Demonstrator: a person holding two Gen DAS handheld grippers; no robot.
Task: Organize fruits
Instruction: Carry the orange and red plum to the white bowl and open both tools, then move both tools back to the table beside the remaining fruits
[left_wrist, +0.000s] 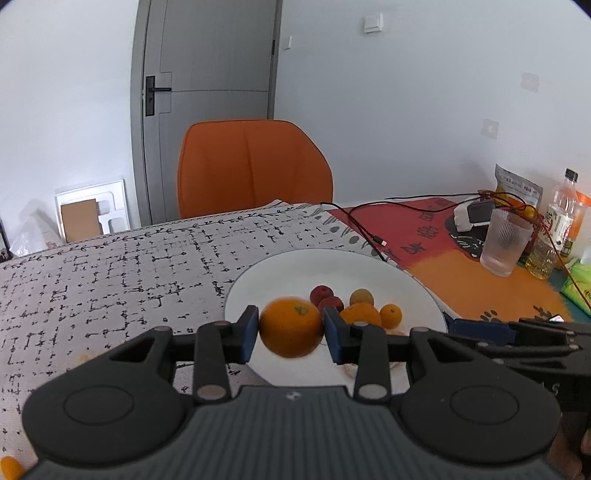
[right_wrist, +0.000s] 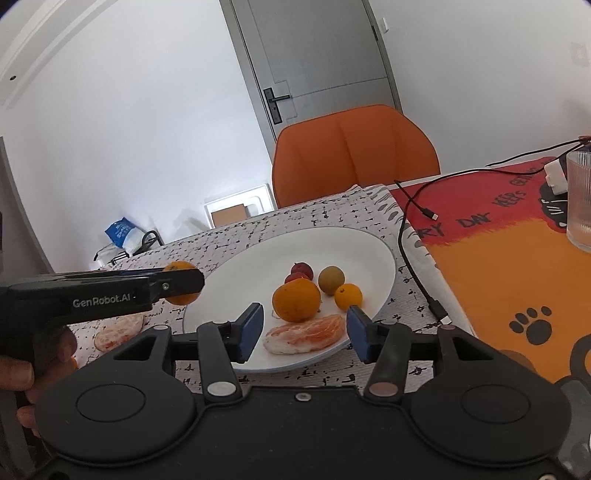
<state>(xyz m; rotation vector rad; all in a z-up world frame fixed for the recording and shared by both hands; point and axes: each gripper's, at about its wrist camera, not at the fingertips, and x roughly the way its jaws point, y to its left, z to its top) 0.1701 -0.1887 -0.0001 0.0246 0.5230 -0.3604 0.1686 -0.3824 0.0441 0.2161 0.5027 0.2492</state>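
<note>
The left gripper (left_wrist: 290, 328) clamps an orange (left_wrist: 290, 326) near the plate (right_wrist: 376, 254). The right gripper (right_wrist: 303, 332) hangs open over a peeled segment (right_wrist: 304, 333).

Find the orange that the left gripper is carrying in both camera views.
Left wrist view: the orange sits low centre, between the left gripper's blue pads.
Right wrist view: far left, mostly hidden behind that gripper's finger.
Shared landmark: the white plate.
</note>
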